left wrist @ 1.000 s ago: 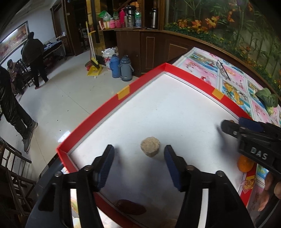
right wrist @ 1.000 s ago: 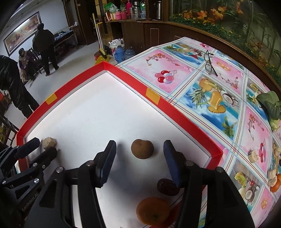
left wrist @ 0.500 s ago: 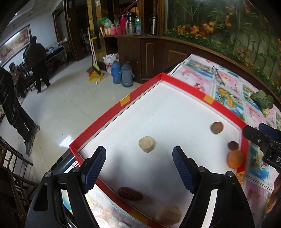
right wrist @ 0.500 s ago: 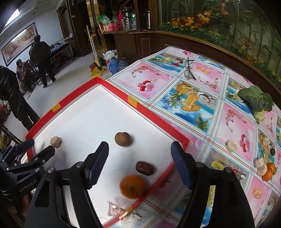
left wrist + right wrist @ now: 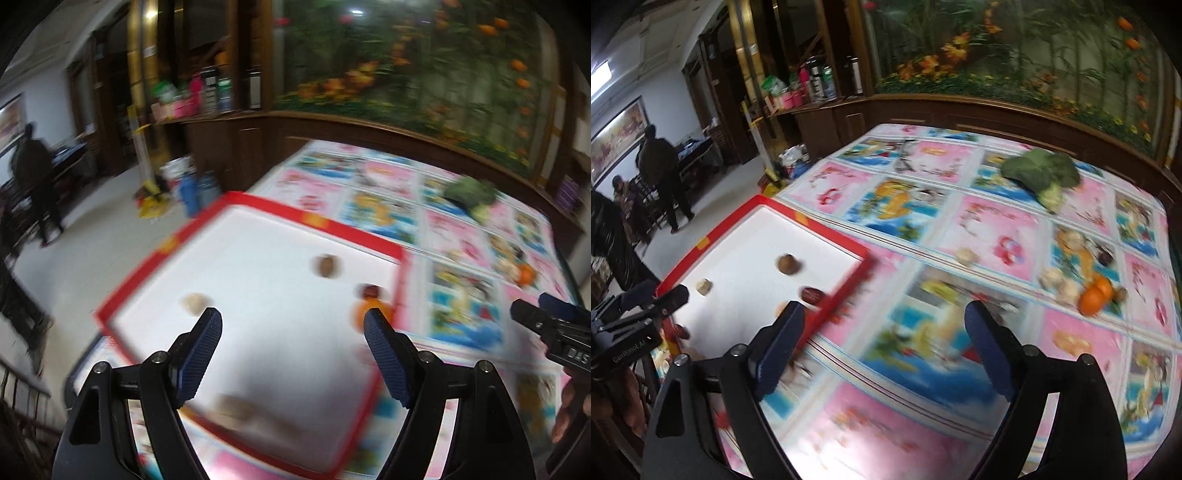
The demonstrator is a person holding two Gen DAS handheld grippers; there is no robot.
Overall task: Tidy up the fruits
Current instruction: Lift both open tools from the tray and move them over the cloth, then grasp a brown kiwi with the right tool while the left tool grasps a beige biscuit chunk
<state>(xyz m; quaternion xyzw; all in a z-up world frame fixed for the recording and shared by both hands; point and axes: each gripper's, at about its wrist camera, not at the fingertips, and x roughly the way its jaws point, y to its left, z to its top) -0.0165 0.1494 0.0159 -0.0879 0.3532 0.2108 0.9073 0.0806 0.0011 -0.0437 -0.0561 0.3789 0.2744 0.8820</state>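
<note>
A red-rimmed white tray (image 5: 280,204) (image 5: 834,236) lies on the table's left part. In it lie a brown round fruit (image 5: 325,266) (image 5: 786,263), a dark red date (image 5: 368,291) (image 5: 811,295), an orange (image 5: 360,314), a pale lump (image 5: 194,302) (image 5: 704,286) and another date (image 5: 682,331). More fruit, with two oranges (image 5: 1094,294), lies in a heap at the table's right. My left gripper (image 5: 293,360) is open and empty above the tray. My right gripper (image 5: 884,350) is open and empty above the tablecloth, right of the tray.
A green leafy vegetable (image 5: 1039,172) lies at the far right of the fruit-print tablecloth (image 5: 982,236). A dark wooden ledge with flowers runs behind the table. People (image 5: 663,173) stand on the floor at the left, beside flasks and a broom.
Both grippers have pulled back and up from the tray with jaws opening wider. The views have swung right, so the fruit heap on the cloth now shows.
</note>
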